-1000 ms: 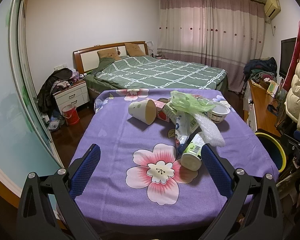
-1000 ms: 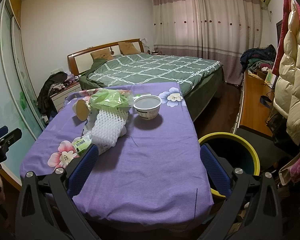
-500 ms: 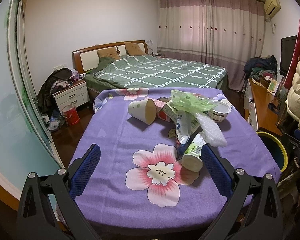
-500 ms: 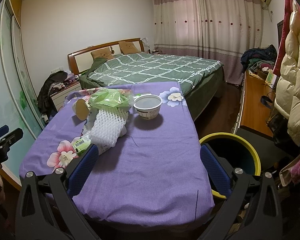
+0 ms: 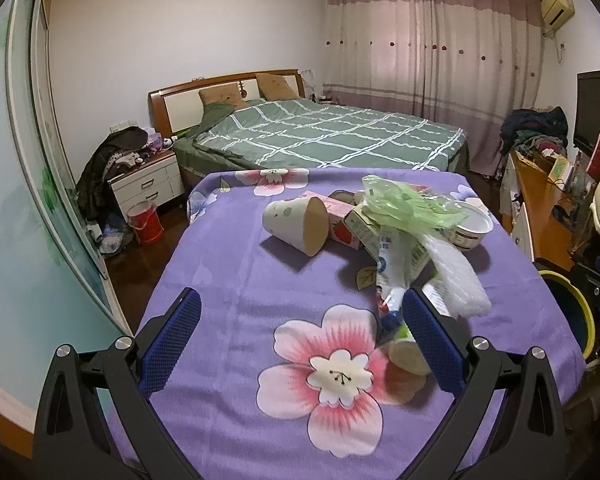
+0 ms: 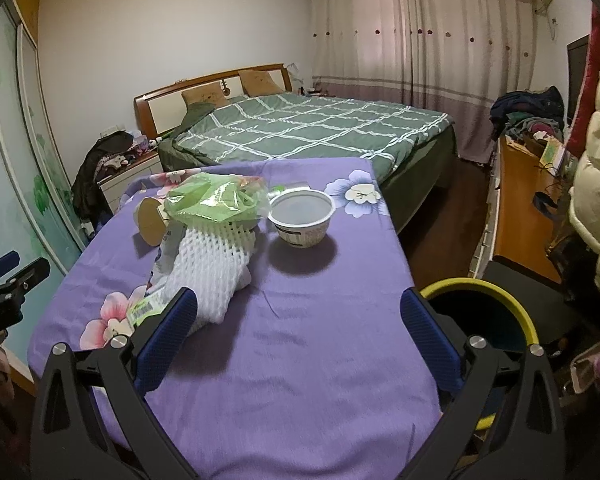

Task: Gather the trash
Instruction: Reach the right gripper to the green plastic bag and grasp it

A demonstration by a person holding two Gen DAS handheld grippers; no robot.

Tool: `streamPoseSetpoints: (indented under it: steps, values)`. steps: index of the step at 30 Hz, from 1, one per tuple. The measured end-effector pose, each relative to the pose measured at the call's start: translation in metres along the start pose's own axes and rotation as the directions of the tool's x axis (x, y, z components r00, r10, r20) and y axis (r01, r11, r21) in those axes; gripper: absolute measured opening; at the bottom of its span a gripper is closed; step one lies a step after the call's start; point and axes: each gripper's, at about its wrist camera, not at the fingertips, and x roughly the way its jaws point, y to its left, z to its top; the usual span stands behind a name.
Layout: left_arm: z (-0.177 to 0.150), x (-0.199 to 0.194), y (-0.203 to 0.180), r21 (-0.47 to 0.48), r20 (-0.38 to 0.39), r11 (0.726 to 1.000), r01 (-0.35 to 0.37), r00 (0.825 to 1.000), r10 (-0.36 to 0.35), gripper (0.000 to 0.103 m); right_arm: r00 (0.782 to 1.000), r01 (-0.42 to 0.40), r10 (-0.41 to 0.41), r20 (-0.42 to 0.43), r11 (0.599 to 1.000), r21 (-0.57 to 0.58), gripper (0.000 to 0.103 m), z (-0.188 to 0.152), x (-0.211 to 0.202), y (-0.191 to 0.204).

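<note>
The left gripper (image 5: 300, 330) is held wide open above the purple flowered tablecloth (image 5: 236, 280); nothing is gripped. A small lying plastic bottle (image 5: 406, 350) is seen just beside its right blue pad. The right gripper (image 6: 298, 326) is also spread wide and empty. The white foam net sleeve (image 6: 212, 268) lies near its left pad.

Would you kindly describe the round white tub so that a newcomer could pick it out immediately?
Find the purple flowered tablecloth at the foot of the green bed. On it, right of the trash pile topped by a green plastic bag, stands the white tub. It alone stands upright and apart, open and empty.
</note>
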Motion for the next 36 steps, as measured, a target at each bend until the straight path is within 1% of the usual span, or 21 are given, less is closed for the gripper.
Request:
streamPoseSetpoints:
  steps: [6, 15, 18, 23, 24, 26, 28, 29, 31, 32, 33, 34, 35, 36]
  values:
    - [0.011, 0.030, 0.002, 0.002, -0.024, 1.000, -0.009, 1.000, 0.009, 0.099, 0.999, -0.015, 0.015, -0.038, 1.000, 0.001, 0.097, 0.027, 0.044, 0.005]
    - [0.031, 0.082, 0.003, 0.005, -0.066, 1.000, -0.007, 0.998, 0.008, 0.099, 0.997, -0.012, 0.013, -0.075, 1.000, 0.002, 0.097, 0.064, 0.110, 0.012]
    - [0.039, 0.100, 0.003, 0.009, -0.074, 1.000, -0.005, 0.997, 0.005, 0.099, 0.996, -0.009, 0.009, -0.090, 1.000, -0.007, 0.094, 0.073, 0.129, 0.015]
    - [0.048, 0.126, 0.001, 0.008, -0.087, 1.000, 0.009, 0.996, -0.008, 0.099, 0.990, -0.025, 0.023, -0.136, 1.000, -0.014, 0.079, 0.085, 0.162, 0.019]
    - [0.050, 0.130, 0.000, 0.008, -0.090, 1.000, 0.012, 0.996, -0.011, 0.099, 0.990, -0.025, 0.022, -0.142, 1.000, -0.017, 0.074, 0.087, 0.167, 0.020]
    - [0.053, 0.139, -0.002, 0.007, -0.095, 1.000, 0.018, 0.995, -0.017, 0.099, 0.988, -0.024, 0.019, -0.156, 0.999, -0.025, 0.069, 0.093, 0.178, 0.021]
    - [0.054, 0.147, -0.002, 0.006, -0.097, 1.000, 0.022, 0.995, -0.022, 0.099, 0.985, -0.025, 0.019, -0.174, 0.999, -0.031, 0.056, 0.095, 0.187, 0.024]
    - [0.054, 0.148, -0.002, 0.005, -0.098, 1.000, 0.023, 0.995, -0.023, 0.099, 0.982, -0.027, 0.021, -0.186, 0.999, -0.032, 0.053, 0.097, 0.192, 0.024]
    - [0.055, 0.152, -0.001, 0.002, -0.102, 1.000, 0.027, 0.994, -0.026, 0.099, 0.978, -0.040, 0.033, -0.206, 0.999, -0.032, 0.040, 0.097, 0.198, 0.024]
    - [0.056, 0.155, -0.001, 0.001, -0.104, 1.000, 0.028, 0.994, -0.028, 0.099, 0.976, -0.048, 0.041, -0.212, 0.998, -0.029, 0.036, 0.098, 0.201, 0.025]
    - [0.055, 0.155, 0.000, 0.000, -0.104, 1.000, 0.028, 0.994, -0.028, 0.099, 0.975, -0.057, 0.051, -0.214, 0.998, -0.024, 0.024, 0.097, 0.201, 0.026]
    - [0.054, 0.154, 0.001, -0.001, -0.105, 1.000, 0.027, 0.994, -0.027, 0.099, 0.974, -0.069, 0.064, -0.217, 0.998, -0.014, 0.015, 0.098, 0.202, 0.026]
    - [0.054, 0.155, 0.002, -0.002, -0.105, 1.000, 0.027, 0.994, -0.027, 0.099, 0.975, -0.073, 0.070, -0.212, 0.997, -0.010, 0.015, 0.097, 0.201, 0.027]
    - [0.054, 0.155, 0.004, -0.004, -0.104, 1.000, 0.027, 0.994, -0.027, 0.099, 0.976, -0.080, 0.077, -0.206, 0.997, -0.005, 0.011, 0.098, 0.199, 0.028]
